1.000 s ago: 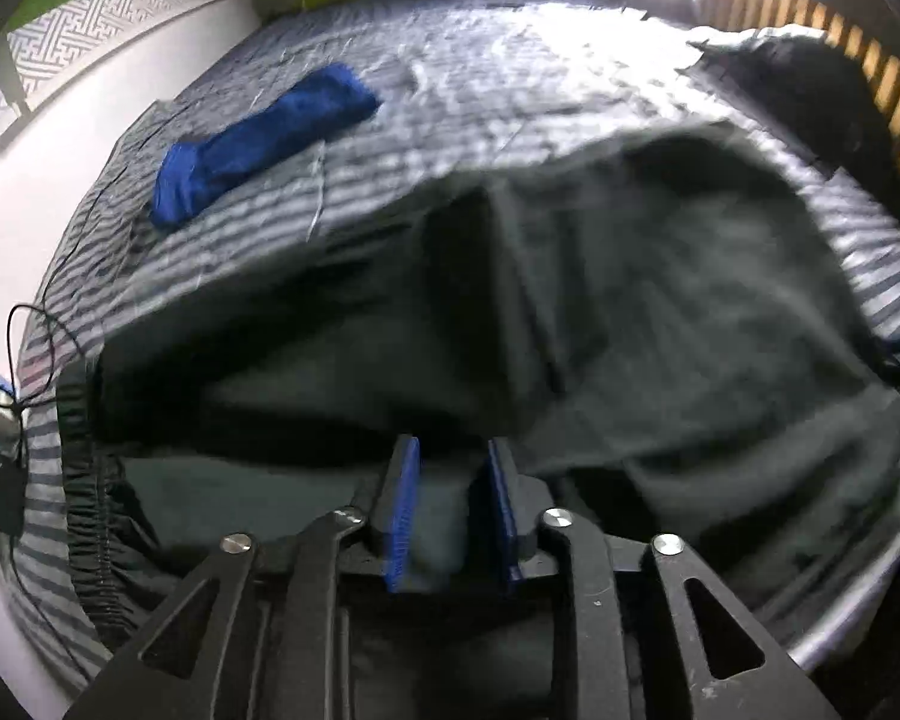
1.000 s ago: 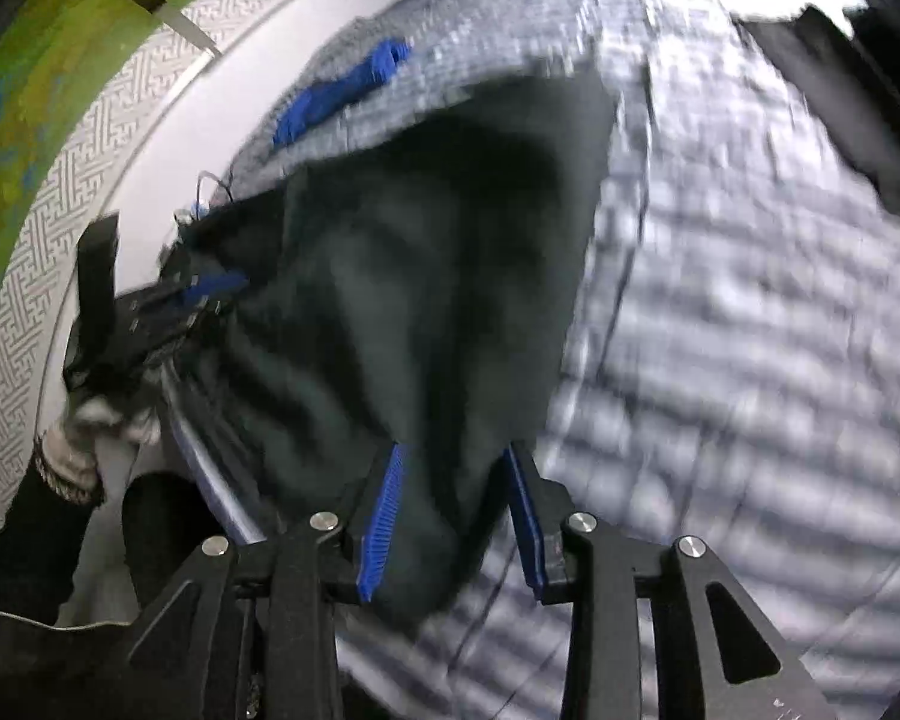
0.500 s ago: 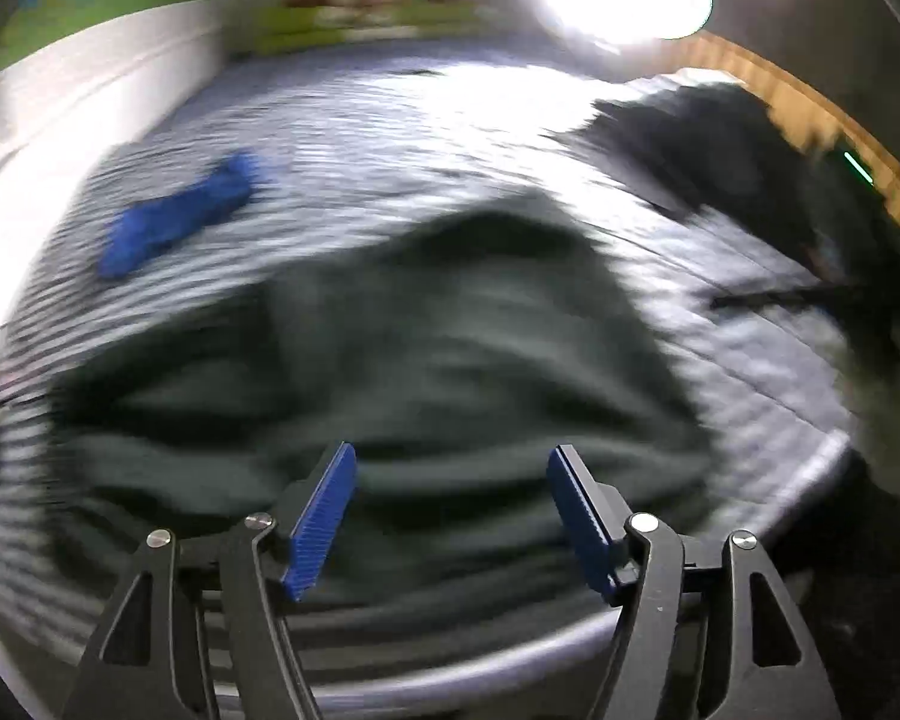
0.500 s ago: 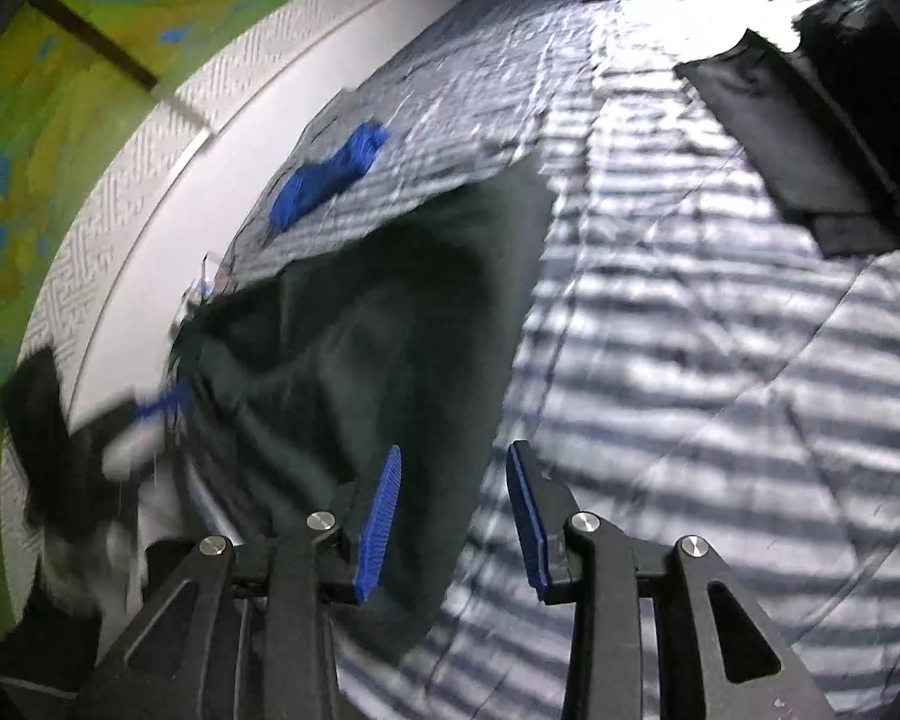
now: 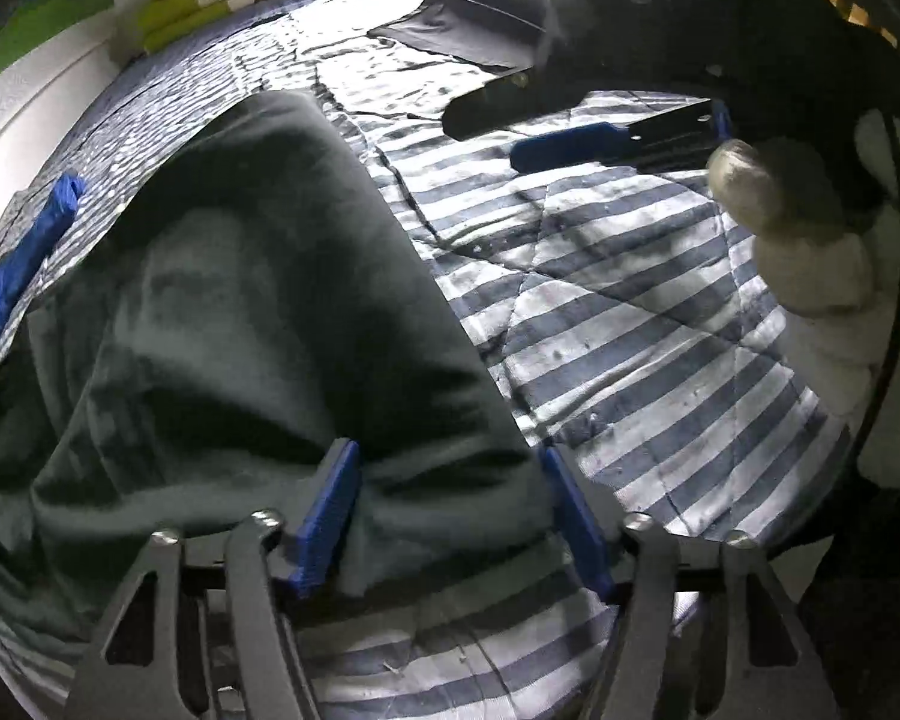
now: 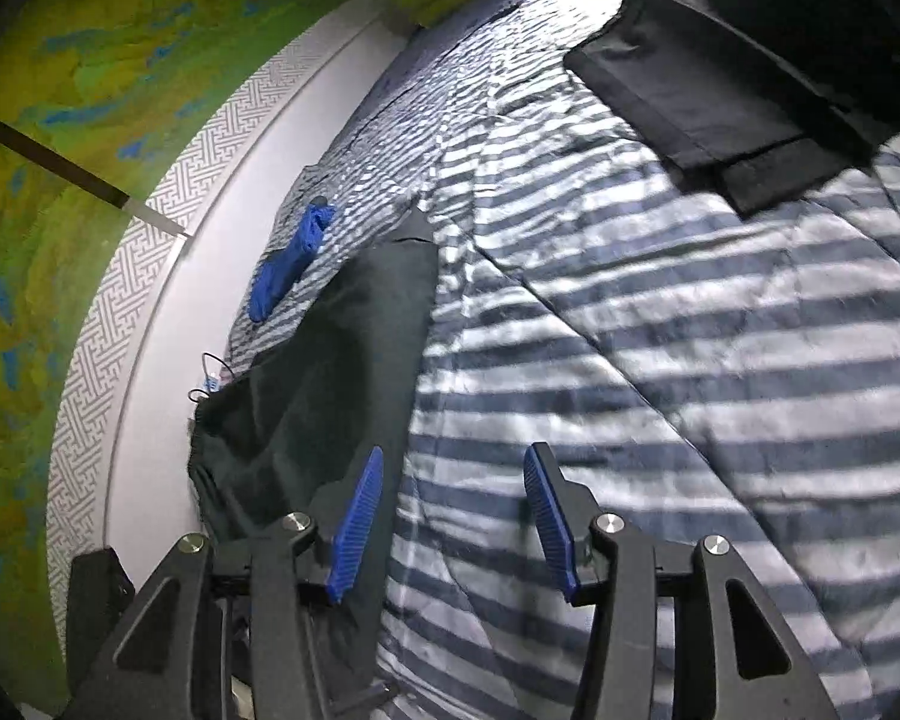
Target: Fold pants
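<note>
The dark grey-green fleece pants [image 5: 258, 324] were spread along the striped quilted bed's [image 5: 630, 360] wall-side edge, a fold bunched between the left gripper's [image 5: 450, 516] part-open jaws, which had just been closing (contact unclear). The right gripper [image 6: 450, 516], jaws just opening, was held empty beside them; a blue rolled cloth [image 6: 291, 264] lay beyond.

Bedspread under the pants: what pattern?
Blue-grey and white stripes on the bedspread; clearest in the right wrist view.

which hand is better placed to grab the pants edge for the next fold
Left, probably. The left tool already straddles the dark grey fleece pants, jaws just closing in. The right tool hangs open over bare striped quilt.
</note>
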`<state>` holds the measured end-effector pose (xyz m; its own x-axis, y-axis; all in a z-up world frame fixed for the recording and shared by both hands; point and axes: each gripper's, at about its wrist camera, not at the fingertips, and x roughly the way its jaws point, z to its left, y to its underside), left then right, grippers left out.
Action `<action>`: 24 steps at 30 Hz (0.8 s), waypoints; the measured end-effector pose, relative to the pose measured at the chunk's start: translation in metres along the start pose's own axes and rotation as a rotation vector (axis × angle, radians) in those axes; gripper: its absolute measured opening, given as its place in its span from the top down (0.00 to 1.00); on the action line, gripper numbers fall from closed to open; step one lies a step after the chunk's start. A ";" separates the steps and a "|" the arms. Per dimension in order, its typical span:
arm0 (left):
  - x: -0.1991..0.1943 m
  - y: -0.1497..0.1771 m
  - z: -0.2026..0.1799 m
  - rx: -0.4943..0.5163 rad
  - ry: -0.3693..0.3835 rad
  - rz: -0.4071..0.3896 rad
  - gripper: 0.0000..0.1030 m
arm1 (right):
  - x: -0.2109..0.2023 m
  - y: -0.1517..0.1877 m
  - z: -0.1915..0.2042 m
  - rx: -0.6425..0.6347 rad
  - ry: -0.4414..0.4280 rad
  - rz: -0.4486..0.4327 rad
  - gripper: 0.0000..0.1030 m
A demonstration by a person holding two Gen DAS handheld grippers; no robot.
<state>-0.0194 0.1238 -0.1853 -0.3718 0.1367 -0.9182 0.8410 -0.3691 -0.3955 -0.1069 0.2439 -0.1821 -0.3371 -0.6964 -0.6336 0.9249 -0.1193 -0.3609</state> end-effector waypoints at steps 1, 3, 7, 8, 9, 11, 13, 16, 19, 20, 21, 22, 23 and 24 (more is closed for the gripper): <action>-0.001 0.000 -0.001 0.003 0.001 0.000 0.51 | 0.002 -0.001 0.002 0.000 -0.004 0.004 0.56; -0.003 0.001 0.000 0.000 0.008 0.000 0.62 | 0.007 0.000 0.009 -0.022 -0.013 0.022 0.56; -0.007 -0.001 0.010 -0.050 0.043 -0.007 0.85 | 0.011 0.002 0.023 -0.073 0.020 0.037 0.56; -0.008 -0.003 0.014 -0.065 0.056 -0.009 0.87 | 0.011 0.001 0.024 -0.075 0.036 0.034 0.56; -0.009 -0.003 0.016 -0.076 0.066 -0.010 0.89 | 0.011 0.000 0.024 -0.071 0.044 0.031 0.56; -0.015 -0.004 0.019 -0.089 0.087 -0.019 0.91 | 0.013 -0.005 0.022 -0.046 0.052 0.028 0.56; -0.024 -0.005 0.022 -0.102 0.107 -0.033 0.92 | 0.014 -0.008 0.021 -0.035 0.053 0.030 0.56; -0.037 -0.004 0.025 -0.131 0.139 -0.056 0.92 | 0.021 -0.015 0.025 -0.044 0.078 0.030 0.56; -0.045 -0.002 0.029 -0.150 0.163 -0.064 0.93 | 0.030 -0.026 0.032 -0.043 0.059 0.038 0.56; -0.047 -0.002 0.029 -0.148 0.166 -0.064 0.93 | 0.036 -0.031 0.034 -0.043 0.046 0.049 0.55; -0.049 0.000 0.028 -0.144 0.166 -0.066 0.93 | 0.039 -0.033 0.035 -0.043 0.043 0.054 0.54; -0.051 0.001 0.028 -0.142 0.166 -0.071 0.93 | 0.044 -0.037 0.035 -0.043 0.038 0.058 0.53; -0.053 0.001 0.030 -0.145 0.172 -0.076 0.93 | 0.050 -0.042 0.035 -0.040 0.037 0.066 0.53; -0.054 0.002 0.030 -0.147 0.176 -0.080 0.93 | 0.055 -0.046 0.034 -0.034 0.041 0.072 0.53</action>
<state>-0.0090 0.0882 -0.1355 -0.3765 0.3231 -0.8682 0.8645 -0.2144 -0.4547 -0.1616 0.1870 -0.1775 -0.2777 -0.6723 -0.6862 0.9407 -0.0456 -0.3360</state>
